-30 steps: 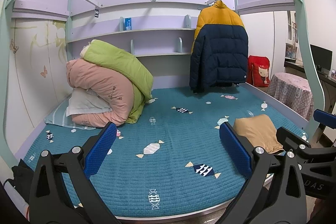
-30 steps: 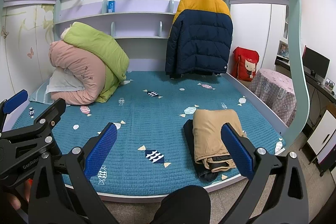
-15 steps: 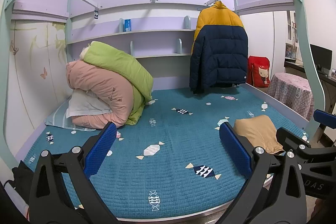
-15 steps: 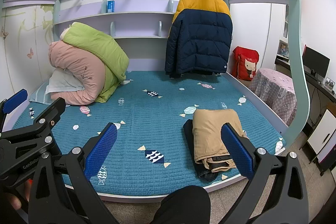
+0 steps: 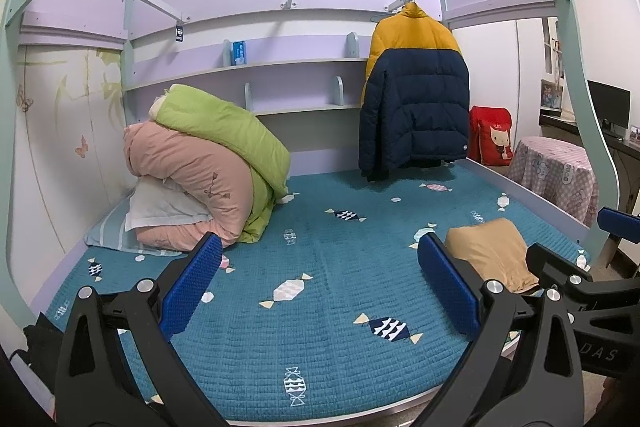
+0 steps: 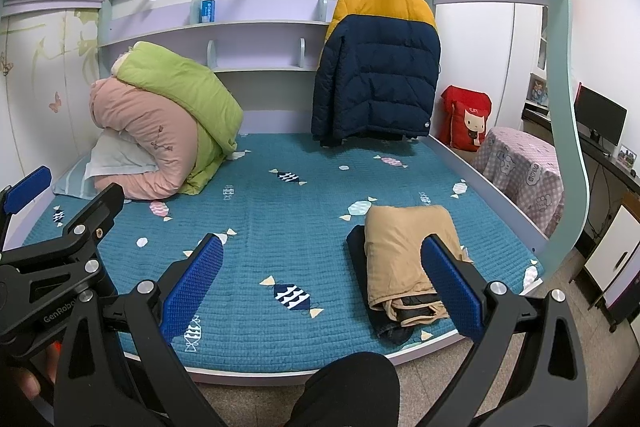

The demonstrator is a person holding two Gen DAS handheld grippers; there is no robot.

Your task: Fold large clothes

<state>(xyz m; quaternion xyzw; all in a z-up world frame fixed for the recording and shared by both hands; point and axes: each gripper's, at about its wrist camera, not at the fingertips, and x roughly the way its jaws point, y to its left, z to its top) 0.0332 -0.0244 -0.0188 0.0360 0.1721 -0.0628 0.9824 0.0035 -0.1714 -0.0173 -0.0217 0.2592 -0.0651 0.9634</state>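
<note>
Teal quilted bedding printed with candies covers the bed [image 5: 320, 307] under a mint-green canopy frame, with rolled pink and green duvets [image 6: 160, 119] at 10 o'clock and a yellow-and-navy puffer jacket [image 6: 376, 67] hanging at 1 o'clock. Folded tan clothes [image 6: 408, 251] lie on a dark garment [image 6: 360, 259] at the bed's near edge, around 4 o'clock in the right wrist view. Both the left gripper [image 5: 320, 291] and the right gripper [image 6: 320, 291] hover above the bedding with jaws spread wide, grasping nothing.
</note>
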